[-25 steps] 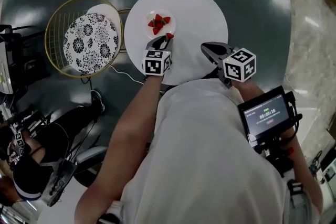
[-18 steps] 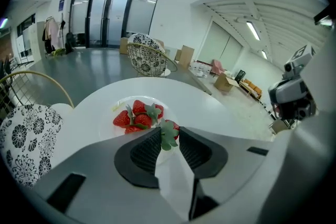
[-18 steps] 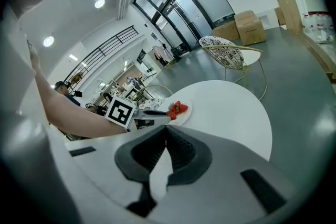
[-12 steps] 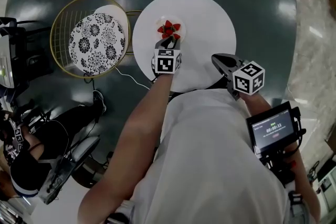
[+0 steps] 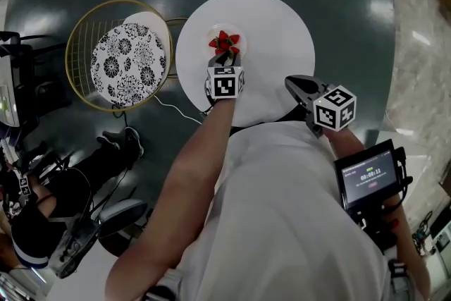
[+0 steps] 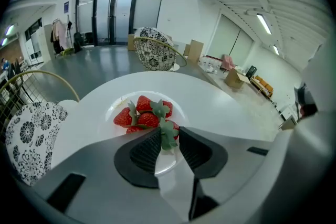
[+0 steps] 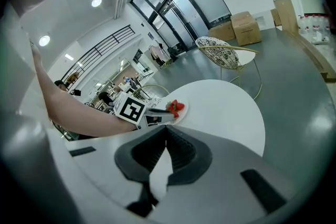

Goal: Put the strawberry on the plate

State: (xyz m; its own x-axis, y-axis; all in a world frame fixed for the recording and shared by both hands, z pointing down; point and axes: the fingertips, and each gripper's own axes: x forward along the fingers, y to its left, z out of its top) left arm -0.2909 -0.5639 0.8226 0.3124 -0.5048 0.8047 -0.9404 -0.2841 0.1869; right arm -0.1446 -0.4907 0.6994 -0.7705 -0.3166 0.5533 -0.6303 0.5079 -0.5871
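The left gripper (image 6: 168,140) (image 5: 227,57) has its fingers (image 6: 147,149) pinching a strawberry (image 6: 172,127). The green leaves sit squarely between the two ribbed pads, and the red flesh shows just beyond the fingertips. The held strawberry is over the near rim of the plate (image 6: 116,105) (image 5: 212,32). It is just beside the other strawberries (image 6: 137,114) (image 5: 223,41), which lie heaped further out from the fingertips at the middle of the plate. Whether it touches the plate or the heap cannot be told. The plate sits on the round white desk (image 6: 226,107) (image 5: 275,32) (image 7: 226,113).

The right gripper (image 7: 166,130) (image 5: 290,81) hangs over the desk's near edge with its fingers pressed together at the tips and nothing between them. The plate and strawberry lie well ahead of them and to the left.
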